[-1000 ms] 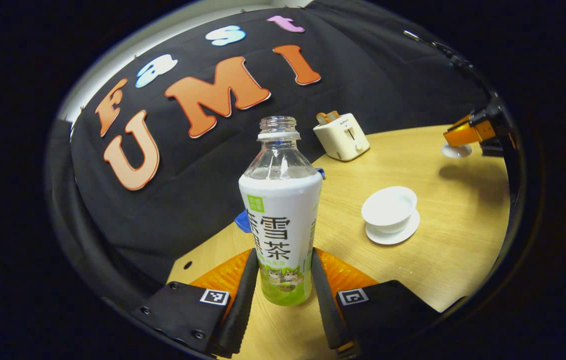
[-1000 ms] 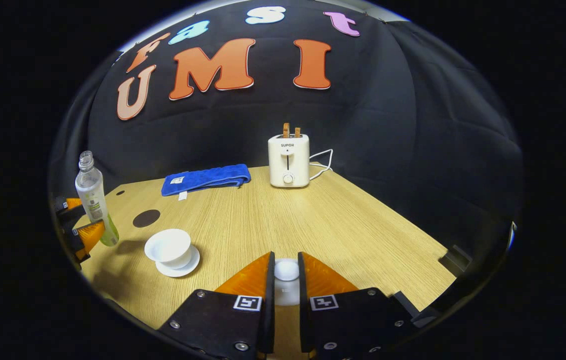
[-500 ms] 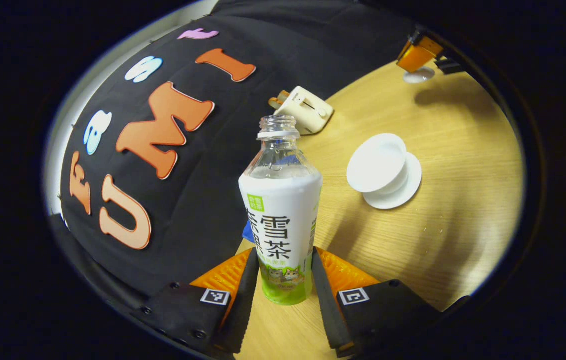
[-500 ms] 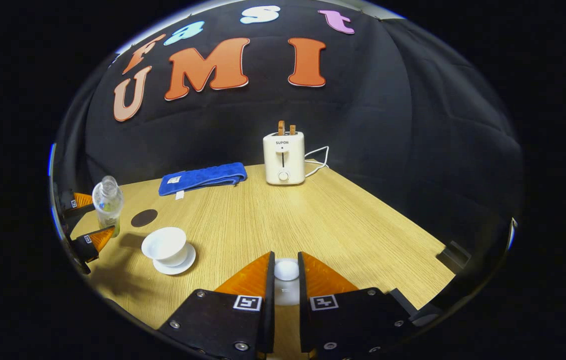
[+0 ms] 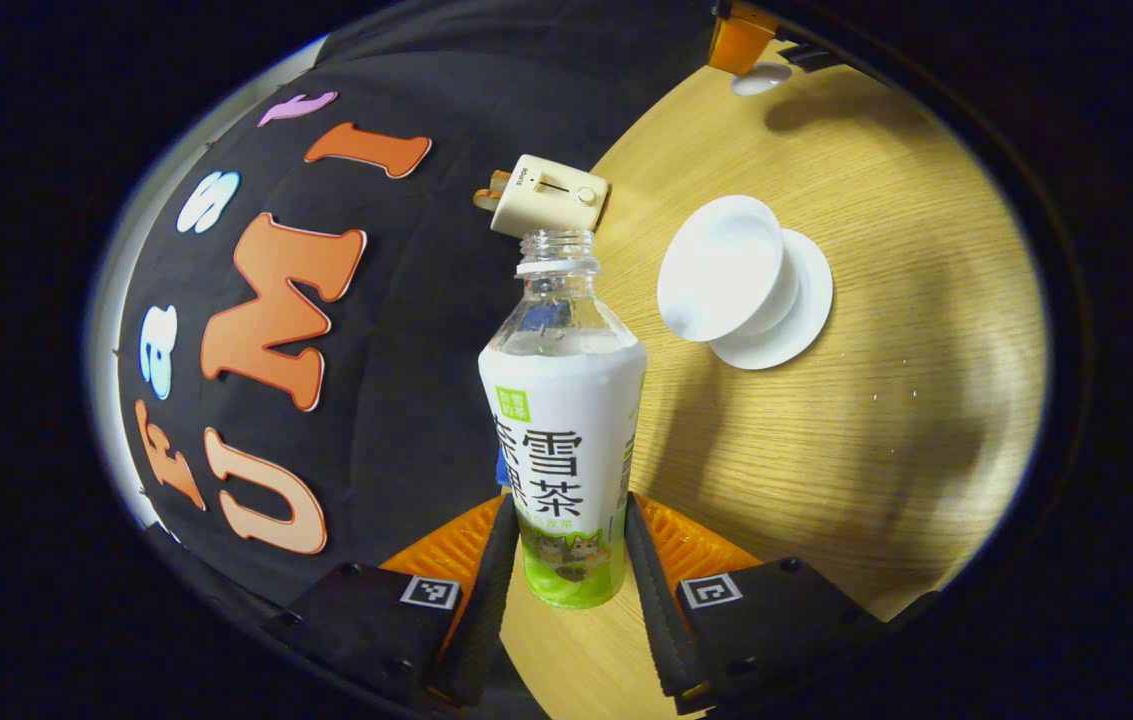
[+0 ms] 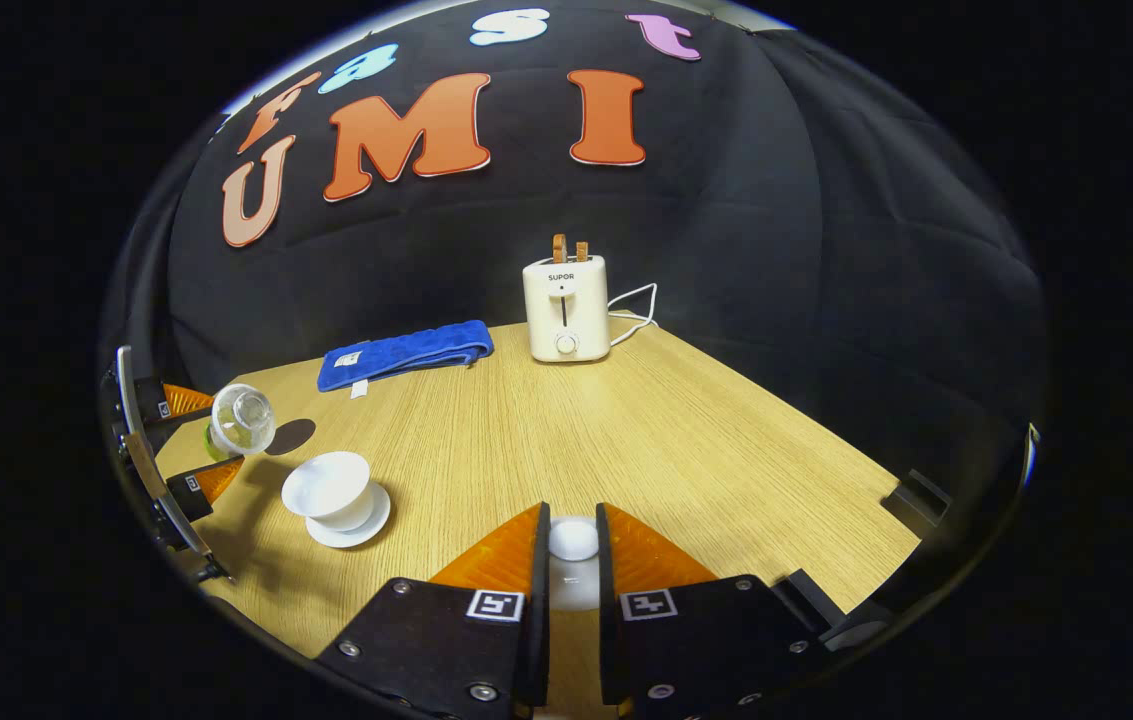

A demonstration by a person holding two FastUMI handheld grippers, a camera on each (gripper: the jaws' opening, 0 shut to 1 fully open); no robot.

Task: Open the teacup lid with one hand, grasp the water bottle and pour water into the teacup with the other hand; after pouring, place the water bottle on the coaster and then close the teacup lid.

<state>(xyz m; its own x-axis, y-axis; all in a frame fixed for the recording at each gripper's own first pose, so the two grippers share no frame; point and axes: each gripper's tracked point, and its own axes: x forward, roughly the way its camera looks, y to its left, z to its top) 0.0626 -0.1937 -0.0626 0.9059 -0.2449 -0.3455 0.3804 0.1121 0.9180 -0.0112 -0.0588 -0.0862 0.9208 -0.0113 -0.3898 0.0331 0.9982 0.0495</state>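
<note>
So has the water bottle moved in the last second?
Yes. In the right gripper view the water bottle, held by the left gripper, has tipped from upright so its open mouth leans toward the teacup, near the dark coaster.

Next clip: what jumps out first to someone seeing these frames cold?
The uncapped water bottle, clamped in the left gripper, is tipped toward the open white teacup on its saucer. Over on the wooden table, the right gripper pinches the teacup lid by its knob.
</note>
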